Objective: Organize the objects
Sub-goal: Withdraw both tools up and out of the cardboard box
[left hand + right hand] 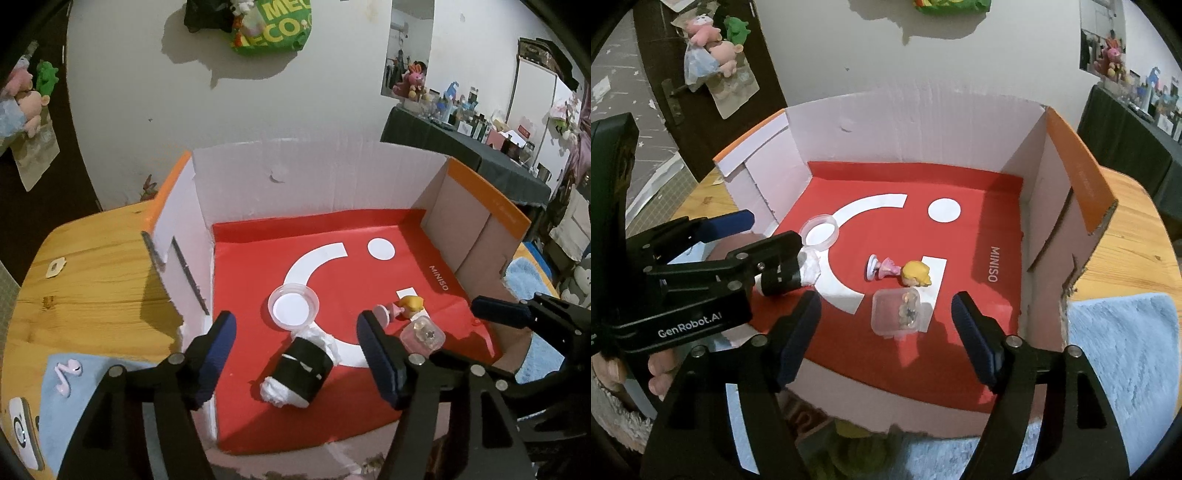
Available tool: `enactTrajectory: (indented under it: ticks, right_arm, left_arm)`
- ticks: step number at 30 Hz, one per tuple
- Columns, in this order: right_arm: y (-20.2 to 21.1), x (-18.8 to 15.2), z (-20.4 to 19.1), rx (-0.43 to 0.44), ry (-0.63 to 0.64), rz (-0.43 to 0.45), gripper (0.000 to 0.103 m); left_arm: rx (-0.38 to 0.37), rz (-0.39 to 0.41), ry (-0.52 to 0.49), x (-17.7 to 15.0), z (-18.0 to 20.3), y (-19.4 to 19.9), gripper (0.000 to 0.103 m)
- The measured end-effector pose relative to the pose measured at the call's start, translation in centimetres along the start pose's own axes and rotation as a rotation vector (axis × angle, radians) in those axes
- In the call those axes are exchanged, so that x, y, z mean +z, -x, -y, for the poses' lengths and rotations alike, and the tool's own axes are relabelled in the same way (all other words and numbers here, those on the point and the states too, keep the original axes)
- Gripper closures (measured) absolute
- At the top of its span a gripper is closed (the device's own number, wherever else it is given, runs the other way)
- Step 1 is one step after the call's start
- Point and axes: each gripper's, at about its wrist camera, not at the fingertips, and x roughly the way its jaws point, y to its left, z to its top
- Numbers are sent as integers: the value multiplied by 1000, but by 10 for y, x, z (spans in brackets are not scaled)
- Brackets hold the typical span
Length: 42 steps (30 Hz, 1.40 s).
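red MINISO sheet (997, 236), GenRobot.AI left gripper (768, 243)

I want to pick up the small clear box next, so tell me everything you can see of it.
The small clear box is a squarish, rounded-corner container of see-through plastic, its lid apparently shut. Something small and glittery sits inside; what it is cannot be told. It lies flat on the red sheet lining the cardboard box, partly over a white printed shape, just in front of the blond figurine, close to it. Neither tool touches it.
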Motion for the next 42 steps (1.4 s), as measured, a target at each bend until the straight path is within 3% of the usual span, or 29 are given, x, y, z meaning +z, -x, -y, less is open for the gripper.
enactTrajectory:
  ticks: [21,26,42]
  right_arm:
    - [37,-19,1,-8,23,48,17]
    - [43,-23,0,-9,26,57,9]
    - [56,-36,-6,-7,28,72,9]
  left_arm:
    - [58,60,15,-11,-1,31,4]
    - [58,73,18,-13,-1,38,3]
    - [55,72,25,-22,1,48,0]
